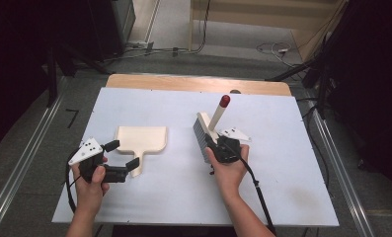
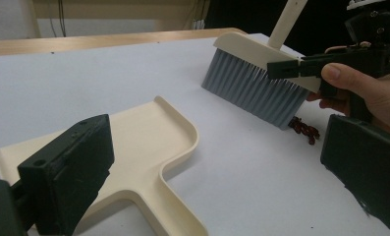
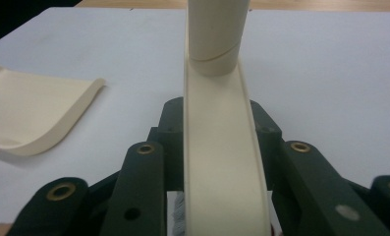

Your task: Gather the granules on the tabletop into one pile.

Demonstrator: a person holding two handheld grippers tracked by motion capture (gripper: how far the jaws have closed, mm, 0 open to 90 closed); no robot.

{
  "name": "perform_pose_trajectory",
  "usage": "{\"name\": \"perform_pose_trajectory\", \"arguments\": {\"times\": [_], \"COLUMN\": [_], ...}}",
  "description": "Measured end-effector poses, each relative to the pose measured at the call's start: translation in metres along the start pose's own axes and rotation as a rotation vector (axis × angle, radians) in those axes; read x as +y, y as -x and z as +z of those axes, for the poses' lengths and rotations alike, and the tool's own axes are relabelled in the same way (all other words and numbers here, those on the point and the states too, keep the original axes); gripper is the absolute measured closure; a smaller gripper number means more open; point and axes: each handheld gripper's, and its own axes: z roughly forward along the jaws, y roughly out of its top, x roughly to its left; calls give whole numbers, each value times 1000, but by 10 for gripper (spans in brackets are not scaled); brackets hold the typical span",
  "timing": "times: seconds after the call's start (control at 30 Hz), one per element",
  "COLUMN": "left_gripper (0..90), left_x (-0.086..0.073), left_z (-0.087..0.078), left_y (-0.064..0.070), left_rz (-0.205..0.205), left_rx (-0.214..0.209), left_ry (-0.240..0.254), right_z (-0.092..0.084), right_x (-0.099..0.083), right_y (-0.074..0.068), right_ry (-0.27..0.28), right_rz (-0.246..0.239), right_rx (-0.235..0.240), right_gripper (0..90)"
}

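Brush [image 1: 205,132] head clamped btwn right gripper [image 1: 219,146] fingers [image 3: 138,196]; left gripper [image 1: 122,154] fingers apart.

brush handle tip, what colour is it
Red, capping the cream brush handle; the tip shows best in the high view.

Place: a lab or test room set up for recording, not a home.
Table [image 1: 149,197]: a white board laid over a wooden top, standing alone in the middle of the floor.
Floor [image 1: 30,111]: grey carpet, with metal rails [image 1: 16,185] running along both sides of the table.
Cables [image 1: 270,48]: loose leads trailing over the floor at the back.
Surroundings: black curtains [image 1: 376,84] at left and right, a dark cabinet [image 1: 117,22] at the far left, pale wooden furniture [image 1: 262,15] behind.
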Motion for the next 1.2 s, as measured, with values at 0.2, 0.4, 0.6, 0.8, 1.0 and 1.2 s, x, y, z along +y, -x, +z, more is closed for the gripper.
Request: {"name": "perform_pose_trajectory", "arguments": {"times": [0.2,0.4,0.6,0.8,1.0,1.2], "left_gripper": [0,0,0,0,0,0], "left_x": [0,0,0,-1,-1,-3], "left_z": [1,0,-5,-6,-3,-2], "left_y": [1,0,-3,-6,-3,-3], "left_rz": [1,-2,-12,-18,-17,-16], "left_rx": [0,2,11,15,18,16], "left_ry": [-5,-2,11,11,1,-6], "right_z": [-7,-11,-37,-73,-74,-54], "right_x": [-4,2,24,22,-8,-14], "right_y": [12,16,23,51,55,73], "right_ry": [12,57,50,4,-139,-60], "right_rz": [17,-26,-254,-463,-615,-647], "right_rx": [-25,134,356,548,661,649], "right_gripper": [658,659,659,658,659,659]}}
